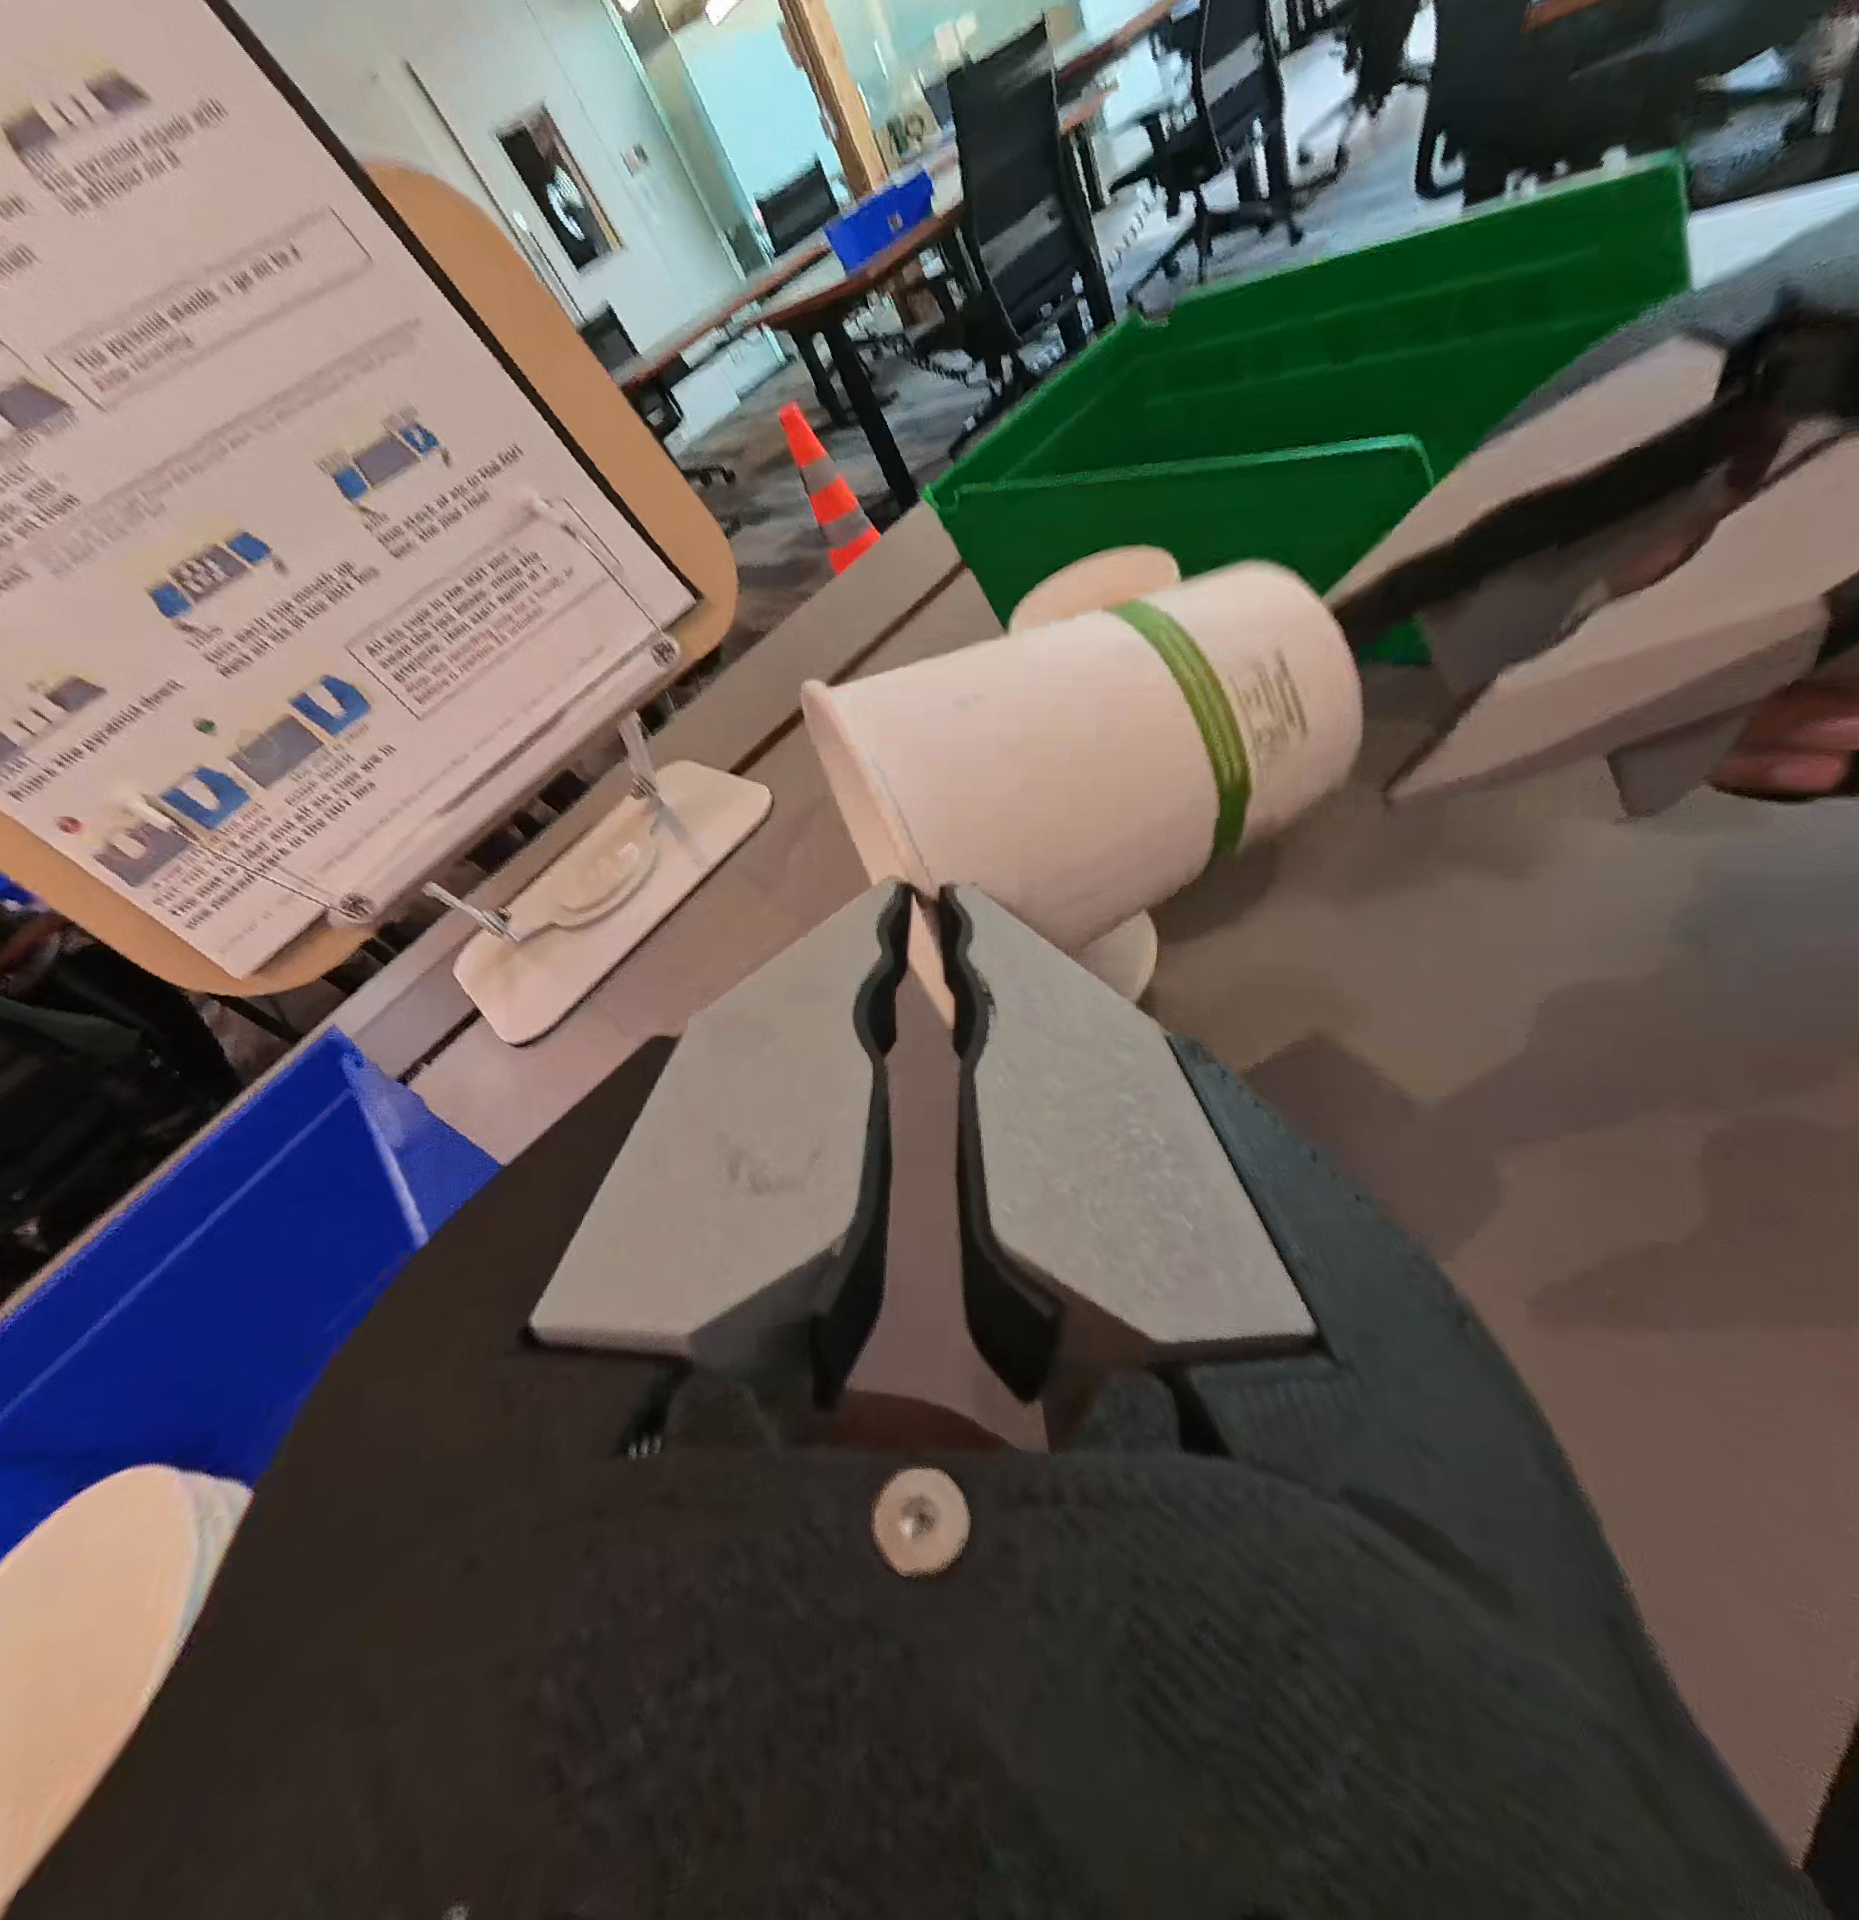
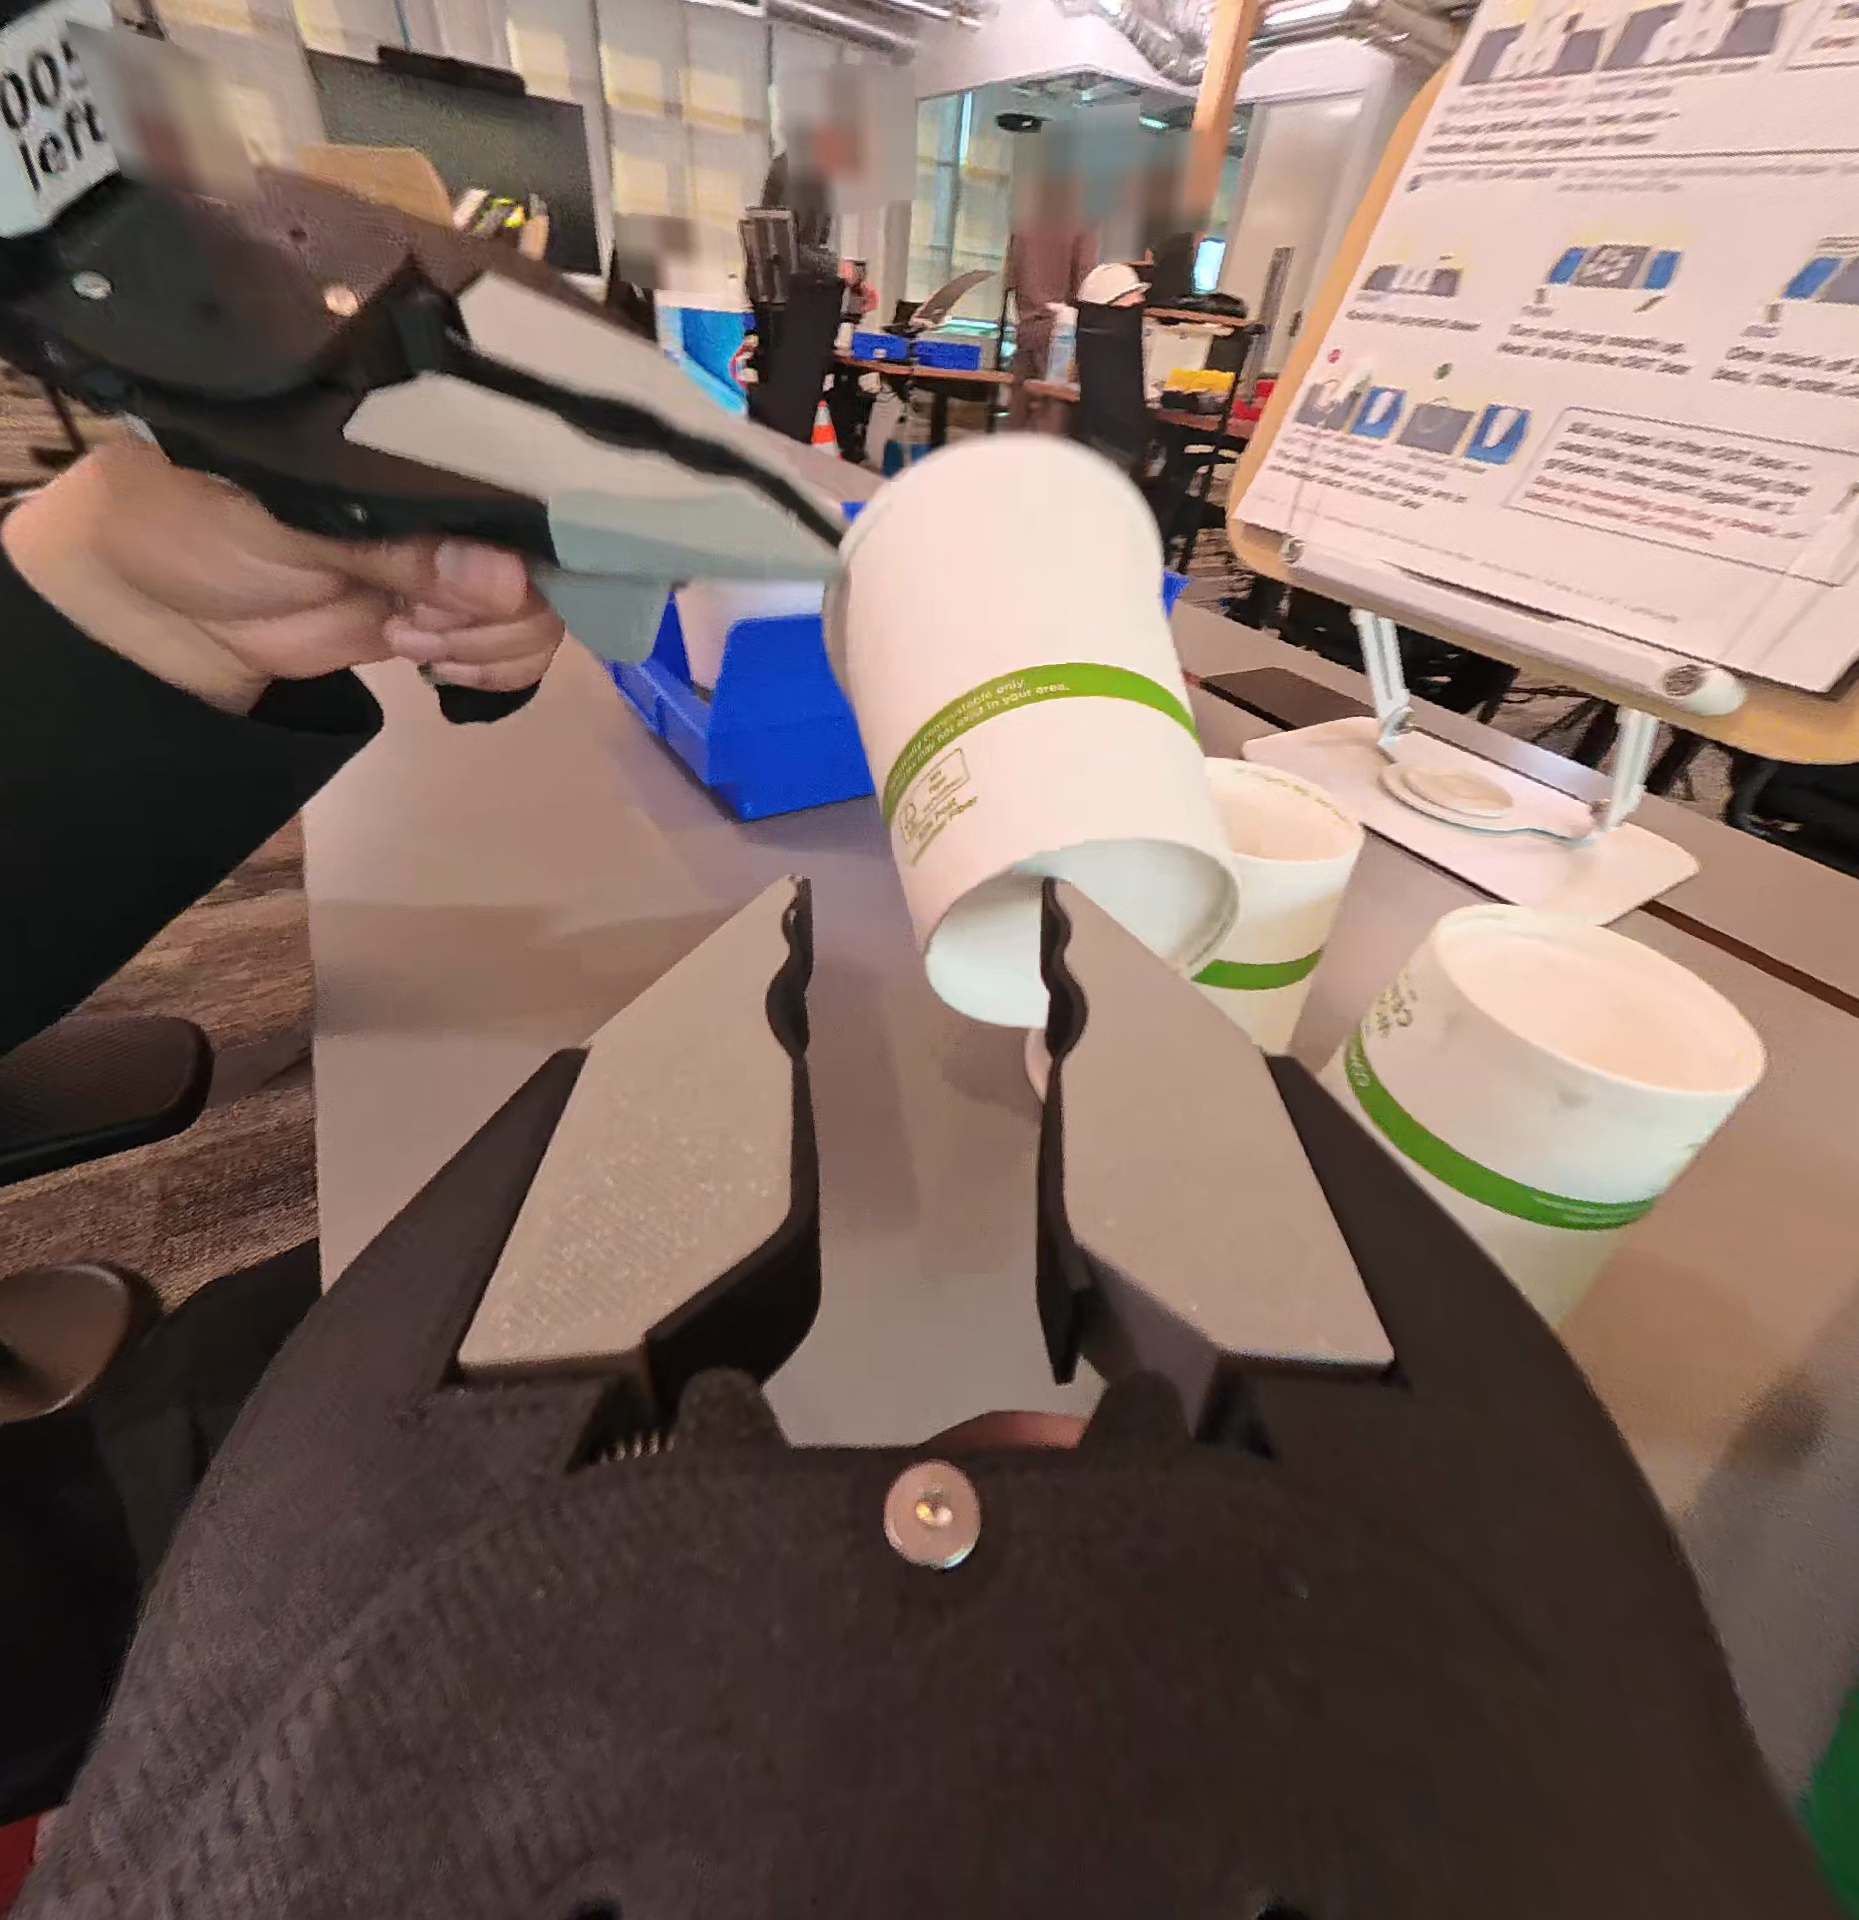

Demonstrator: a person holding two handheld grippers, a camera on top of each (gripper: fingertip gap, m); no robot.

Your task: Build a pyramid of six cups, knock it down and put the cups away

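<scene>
My left gripper (image 1: 925, 904) is shut on the rim of a white paper cup with a green band (image 1: 1081, 727) and holds it tilted in the air. In the right wrist view the left gripper (image 2: 837, 551) comes in from the upper left with that cup (image 2: 1018, 727), whose base points down toward my right gripper (image 2: 925, 899). My right gripper is open, and its right fingertip (image 2: 1055, 935) overlaps the cup's base. Two more cups (image 2: 1278, 883) (image 2: 1527, 1101) stand on the grey table (image 2: 551, 935), open ends up. The right gripper's fingers (image 1: 1631, 665) show behind the held cup.
A blue bin (image 2: 779, 727) holding a white cup (image 1: 73, 1662) sits at the left side. A green bin (image 1: 1320, 416) stands at the far right. An instruction board on a stand (image 2: 1631, 364) rises behind the cups. People and desks are far behind. My right fingertips sit around 9 centimeters from my left ones.
</scene>
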